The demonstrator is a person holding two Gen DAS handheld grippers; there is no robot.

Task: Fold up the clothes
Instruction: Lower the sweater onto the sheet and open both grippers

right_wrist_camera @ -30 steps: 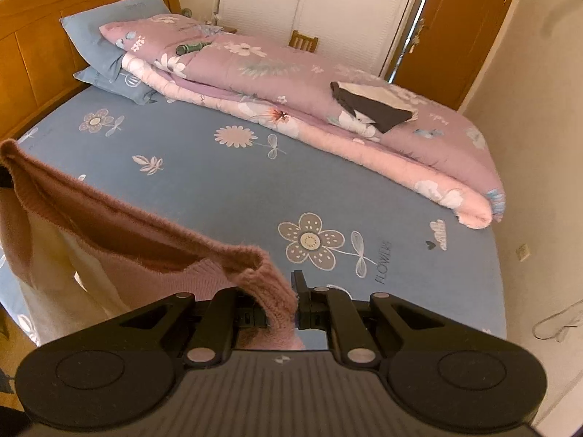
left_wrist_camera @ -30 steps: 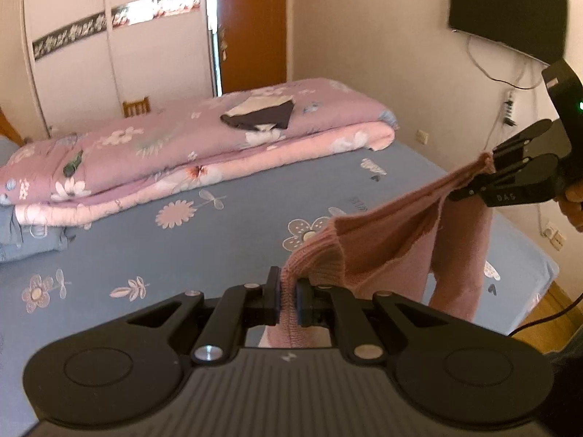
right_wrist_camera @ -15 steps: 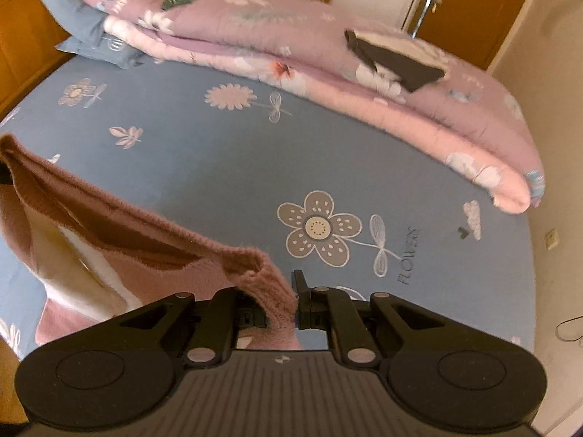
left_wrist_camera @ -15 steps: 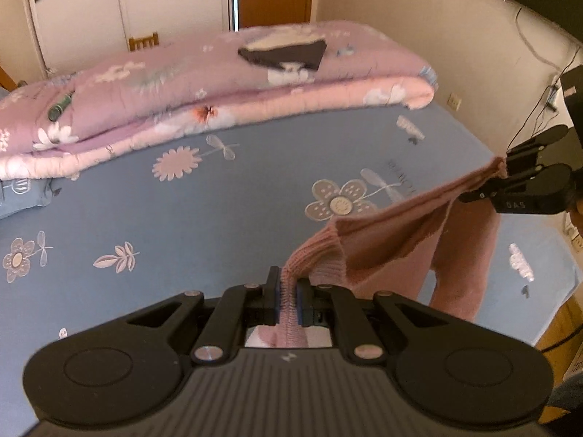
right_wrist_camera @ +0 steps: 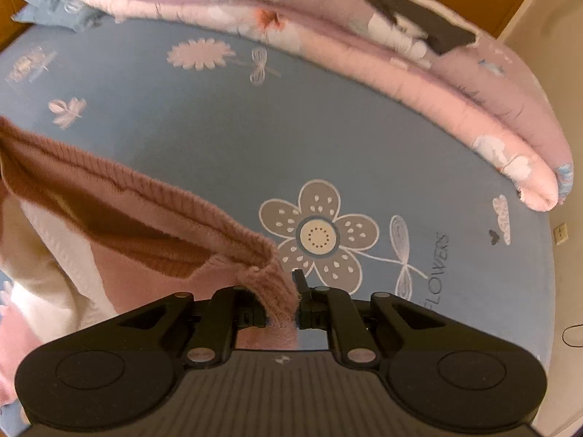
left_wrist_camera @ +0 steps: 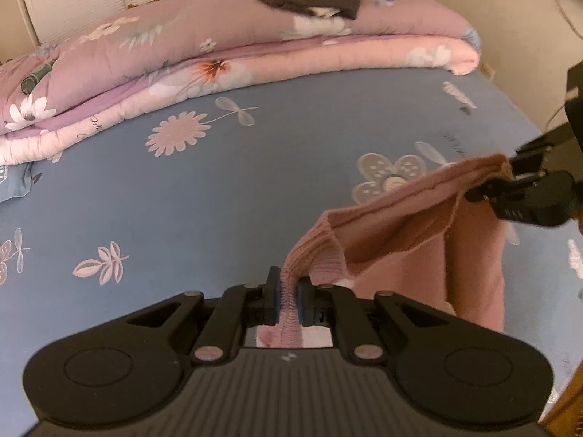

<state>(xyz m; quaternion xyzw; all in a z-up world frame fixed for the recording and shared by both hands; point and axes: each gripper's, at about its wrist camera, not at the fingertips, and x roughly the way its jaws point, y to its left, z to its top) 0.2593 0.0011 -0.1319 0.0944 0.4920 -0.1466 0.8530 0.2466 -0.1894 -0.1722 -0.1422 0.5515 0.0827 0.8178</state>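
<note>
Pink ribbed knit sweater (left_wrist_camera: 408,233) hangs stretched above the blue flowered bed sheet (left_wrist_camera: 226,196), near its big grey flower; my left fingers (left_wrist_camera: 288,300) and right fingers (right_wrist_camera: 282,300) each clamp one edge.

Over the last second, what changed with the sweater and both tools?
Both tools, left tool and right tool, came down toward the blue sheet, carrying the pink sweater stretched between them; the bed fills more of each view. Unchanged: each tool shut on a ribbed corner, quilt and dark garment in place.
</note>
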